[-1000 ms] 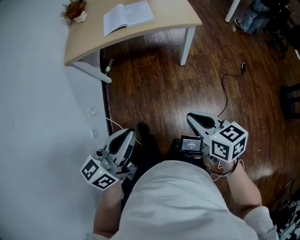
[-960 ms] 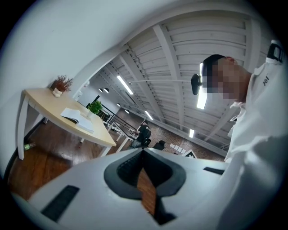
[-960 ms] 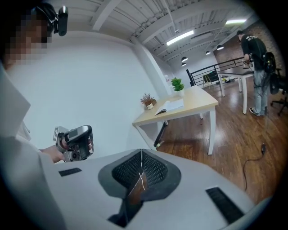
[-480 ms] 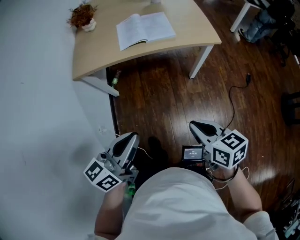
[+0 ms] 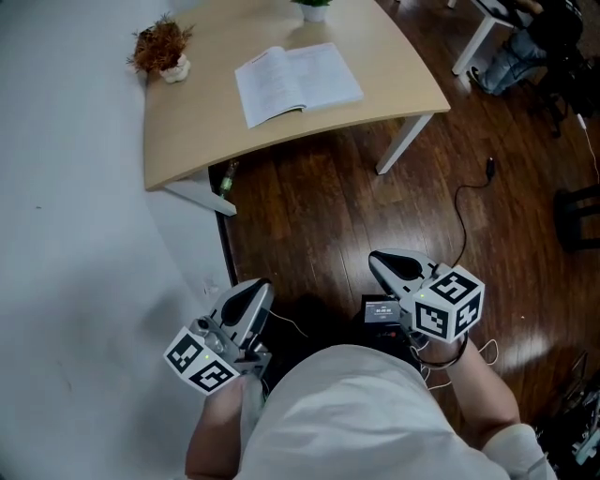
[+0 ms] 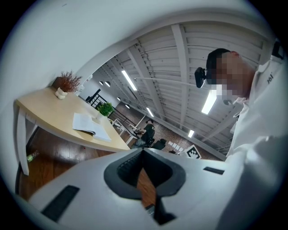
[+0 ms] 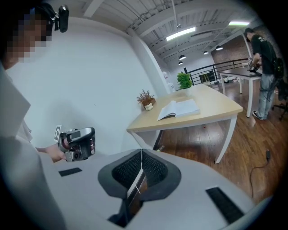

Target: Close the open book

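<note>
The book (image 5: 298, 82) lies open, pages up, on the table (image 5: 187, 141). It sits close to the table's curved front edge and toward the right corner, with its spine running from the front edge toward the far edge. A dried plant (image 5: 161, 49) in a small pale pot stands by the table's left edge, well apart from the book. A green plant (image 5: 312, 7) stands at the far edge, just beyond the book's pages.

The person (image 5: 356, 412), in a white top, stands on the dark wooden floor (image 5: 319, 216), well apart from the table, and holds both tools low in front of the body. The left hand-held gripper (image 5: 258, 286) is beside the white wall (image 5: 75, 234) and points toward the table. Its own view shows the two jaws pressed together and empty. The right hand-held gripper (image 5: 380, 261) is narrow too: its jaws meet at the tips and grip nothing. Both are far short of the book, which shows small and distant in each gripper view.

A small screen (image 5: 380, 309) sits at the person's waist between the two tools. A black cable (image 5: 464, 211) trails over the floor to the right of the table's right leg (image 5: 398, 145). A small green bottle (image 5: 226, 176) lies on the floor under the table's front left corner.
</note>
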Motion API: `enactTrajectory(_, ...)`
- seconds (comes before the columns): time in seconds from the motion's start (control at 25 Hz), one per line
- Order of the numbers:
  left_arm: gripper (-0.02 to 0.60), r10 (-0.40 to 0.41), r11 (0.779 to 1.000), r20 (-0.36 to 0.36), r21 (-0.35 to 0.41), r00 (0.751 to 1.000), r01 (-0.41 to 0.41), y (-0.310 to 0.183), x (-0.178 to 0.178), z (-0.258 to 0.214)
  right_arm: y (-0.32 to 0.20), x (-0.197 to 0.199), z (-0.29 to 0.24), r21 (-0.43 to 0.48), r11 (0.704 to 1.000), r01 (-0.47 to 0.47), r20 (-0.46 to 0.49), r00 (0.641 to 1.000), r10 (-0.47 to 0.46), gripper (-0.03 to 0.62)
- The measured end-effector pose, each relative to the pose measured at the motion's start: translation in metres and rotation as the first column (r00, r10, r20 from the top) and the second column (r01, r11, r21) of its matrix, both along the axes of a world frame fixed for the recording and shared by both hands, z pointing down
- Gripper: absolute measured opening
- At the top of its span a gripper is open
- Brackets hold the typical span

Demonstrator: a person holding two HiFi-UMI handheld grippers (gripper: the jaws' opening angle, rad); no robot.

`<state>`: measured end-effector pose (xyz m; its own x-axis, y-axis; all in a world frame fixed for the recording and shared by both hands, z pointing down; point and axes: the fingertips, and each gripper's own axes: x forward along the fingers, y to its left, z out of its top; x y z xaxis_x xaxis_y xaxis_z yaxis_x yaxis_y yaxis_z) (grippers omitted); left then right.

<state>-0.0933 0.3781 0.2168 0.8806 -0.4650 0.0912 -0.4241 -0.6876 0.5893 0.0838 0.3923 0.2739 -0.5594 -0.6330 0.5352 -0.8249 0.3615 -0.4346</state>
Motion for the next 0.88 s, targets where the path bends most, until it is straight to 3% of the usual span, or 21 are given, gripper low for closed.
enactTrajectory(0.16,-0.002,0.018,1.0,0.003,-0.025,1.0,-0.018,-0.016,0.007,0.009,-0.018,-0.002,0.003,-0.004,1.0,-0.002,0.009,1.0,0.002,0.005)
enactTrajectory(0.36,-0.002,0.043,0.999,0.016,-0.029,0.999,-0.042,-0.041,0.04,0.009,-0.05,0.022,0.009,-0.014,1.0,0.013,0.018,1.0,-0.013,0.005)
enactTrajectory(0.72,-0.002,-0.021,0.999,0.02,-0.024,1.0,0.022,-0.133,0.117,0.009,-0.154,0.097,0.009,0.028,0.994,0.107,-0.027,0.994,-0.107,0.005)
enactTrajectory(0.88,-0.002,-0.069,0.997,0.03,-0.017,0.997,0.069,-0.166,0.139,0.003,-0.19,0.111,0.009,0.047,0.981,0.188,-0.051,0.981,-0.185,0.005)
